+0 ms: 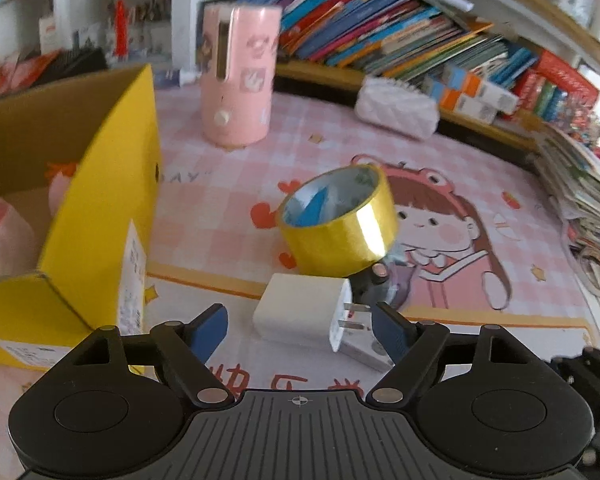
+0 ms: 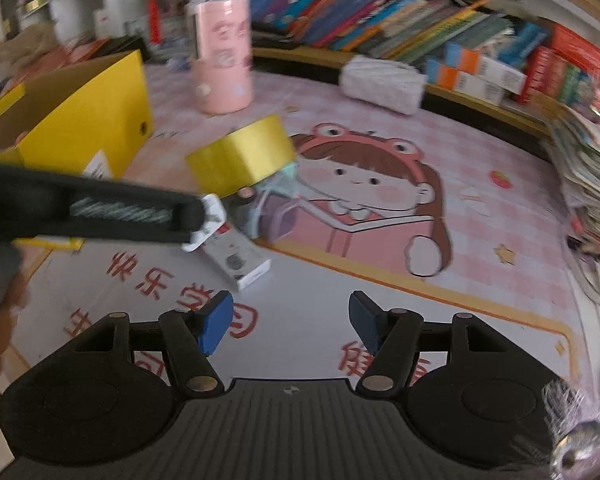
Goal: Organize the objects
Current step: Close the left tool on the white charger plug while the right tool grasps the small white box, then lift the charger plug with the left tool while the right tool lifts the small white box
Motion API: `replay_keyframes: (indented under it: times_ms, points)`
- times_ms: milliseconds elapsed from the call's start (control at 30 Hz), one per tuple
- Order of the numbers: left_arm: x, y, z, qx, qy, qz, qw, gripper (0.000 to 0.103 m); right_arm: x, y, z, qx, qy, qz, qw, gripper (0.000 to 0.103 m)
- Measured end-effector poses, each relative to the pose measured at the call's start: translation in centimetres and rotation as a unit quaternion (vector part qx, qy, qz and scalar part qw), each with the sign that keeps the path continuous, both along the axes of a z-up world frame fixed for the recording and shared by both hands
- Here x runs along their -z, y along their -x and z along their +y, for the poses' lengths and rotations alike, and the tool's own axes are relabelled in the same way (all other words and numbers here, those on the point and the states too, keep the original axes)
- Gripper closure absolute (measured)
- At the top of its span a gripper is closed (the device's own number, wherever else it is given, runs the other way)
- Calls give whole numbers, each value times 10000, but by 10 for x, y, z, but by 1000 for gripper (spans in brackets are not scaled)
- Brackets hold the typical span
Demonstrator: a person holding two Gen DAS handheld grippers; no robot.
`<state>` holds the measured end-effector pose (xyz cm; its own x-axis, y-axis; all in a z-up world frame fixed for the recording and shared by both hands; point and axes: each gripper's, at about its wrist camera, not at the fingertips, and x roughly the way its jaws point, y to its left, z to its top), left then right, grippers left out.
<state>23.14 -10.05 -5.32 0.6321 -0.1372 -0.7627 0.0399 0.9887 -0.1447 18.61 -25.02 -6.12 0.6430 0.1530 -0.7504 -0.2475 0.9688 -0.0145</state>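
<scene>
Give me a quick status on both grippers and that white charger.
Left gripper open, straddling white charger, pads not pressing. Right gripper open, empty. Gold tape roll just behind the charger; yellow box at left.

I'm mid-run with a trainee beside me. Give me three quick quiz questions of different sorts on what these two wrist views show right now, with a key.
1. True or false: the white charger lies between the left tool's blue pads, which stand apart from it.
2. Multiple choice: the gold tape roll is A) inside the yellow box, B) on the mat, propped up on a small dark object, C) held by the right tool.
3. Fill in: between the right tool's pads there is ____.

Key: 1 true. 2 B. 3 nothing, only bare mat.
</scene>
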Motion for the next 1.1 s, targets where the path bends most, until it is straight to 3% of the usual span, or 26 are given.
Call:
replay_keyframes:
  times_ms: [333,400,500,800,1100]
  points:
    - [19,-22,-6,-2,133,305,9994,24,14,-11,4,-467,-61,156,9988,41]
    - [21,-24,-5,26,188,360,9992,32,15,-12,4,-512,-59,141,9986,41]
    - [19,-23,-3,22,208,401,9990,33,16,-15,4,-556,-82,123,9983,41]
    - [-19,10,13,-42,258,-48,9996,33,20,-28,17,-790,-179,-86,9967,41]
    - [-42,27,25,-162,240,-467,9985,33,31,-46,24,-941,-364,-65,9949,53]
